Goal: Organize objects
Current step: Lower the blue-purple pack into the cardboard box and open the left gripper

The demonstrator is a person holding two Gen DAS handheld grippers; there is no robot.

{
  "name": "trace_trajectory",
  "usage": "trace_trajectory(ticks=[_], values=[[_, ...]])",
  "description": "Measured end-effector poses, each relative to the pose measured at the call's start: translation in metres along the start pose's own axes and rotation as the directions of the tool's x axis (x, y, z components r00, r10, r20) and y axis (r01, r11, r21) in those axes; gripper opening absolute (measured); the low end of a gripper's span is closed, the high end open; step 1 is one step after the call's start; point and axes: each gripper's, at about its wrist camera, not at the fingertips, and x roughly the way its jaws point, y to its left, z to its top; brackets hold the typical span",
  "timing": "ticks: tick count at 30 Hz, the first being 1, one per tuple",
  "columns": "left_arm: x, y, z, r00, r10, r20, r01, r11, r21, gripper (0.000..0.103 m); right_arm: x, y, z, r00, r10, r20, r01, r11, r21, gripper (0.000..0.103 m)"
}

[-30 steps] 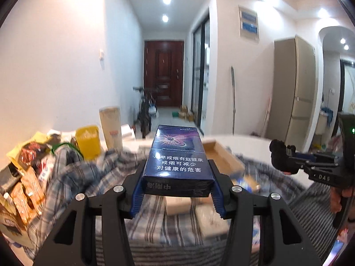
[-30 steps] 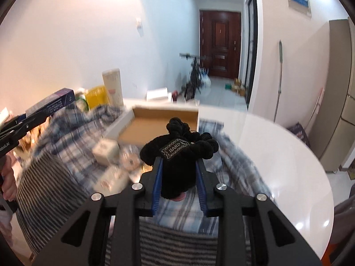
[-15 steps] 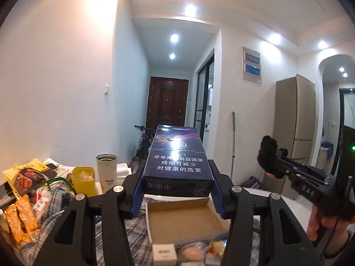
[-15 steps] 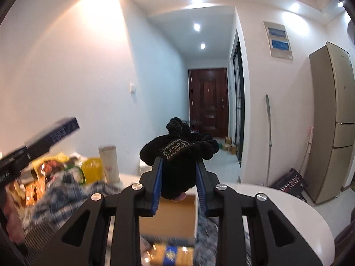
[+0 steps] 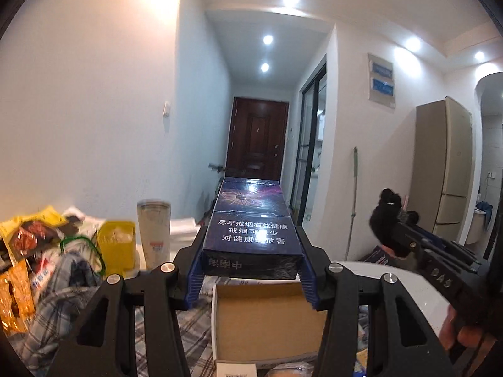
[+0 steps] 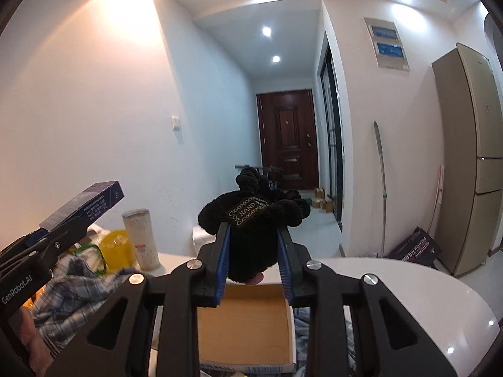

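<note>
My left gripper [image 5: 251, 245] is shut on a dark blue cigarette carton [image 5: 251, 229] with white Chinese print, held level above the table. In the right wrist view that carton [image 6: 91, 202] juts in from the left edge. A black fuzzy scrunchie [image 6: 254, 223] with a small woven label sits clamped in my right gripper [image 6: 254, 251]; in the left wrist view it shows at the right [image 5: 385, 220]. Below both grippers lies an open cardboard box [image 5: 267, 317], also seen under the right fingers [image 6: 245, 323], with nothing inside where it shows.
A plaid cloth [image 5: 66, 282] covers the white round table [image 6: 408, 298]. Snack bags [image 5: 19, 282], a yellow tub [image 5: 116, 245] and a tall cup [image 5: 154, 232] stand at the left. A fridge [image 6: 471, 157] and a hallway door [image 6: 287, 138] lie beyond.
Both grippers rose and tilted up from looking down at the table, then moved forward over the open box. The carton and the scrunchie stay gripped.
</note>
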Motion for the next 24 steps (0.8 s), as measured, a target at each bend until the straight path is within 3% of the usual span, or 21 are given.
trace_trajectory(ticks=[3, 10, 19, 24], values=[[0.034, 0.01, -0.016, 0.99, -0.012, -0.14, 0.007, 0.999, -0.035, 0.053, 0.011, -0.013, -0.013, 0.999, -0.012, -0.045, 0.012, 1.0, 0.007, 0.027], [0.083, 0.026, -0.054, 0.946, -0.034, -0.324, 0.006, 0.996, -0.087, 0.053, 0.028, -0.029, -0.041, 0.99, -0.018, -0.142, 0.015, 1.0, -0.024, 0.027], [0.112, 0.022, -0.081, 0.89, 0.012, -0.455, -0.034, 0.999, -0.039, 0.053, 0.045, -0.032, -0.059, 0.971, -0.025, -0.237, 0.014, 0.999, -0.048, 0.027], [0.126, 0.026, -0.093, 0.856, -0.002, -0.516, -0.043, 0.996, -0.074, 0.053, 0.049, -0.033, -0.06, 0.968, -0.021, -0.251, 0.007, 0.998, -0.057, 0.027]])
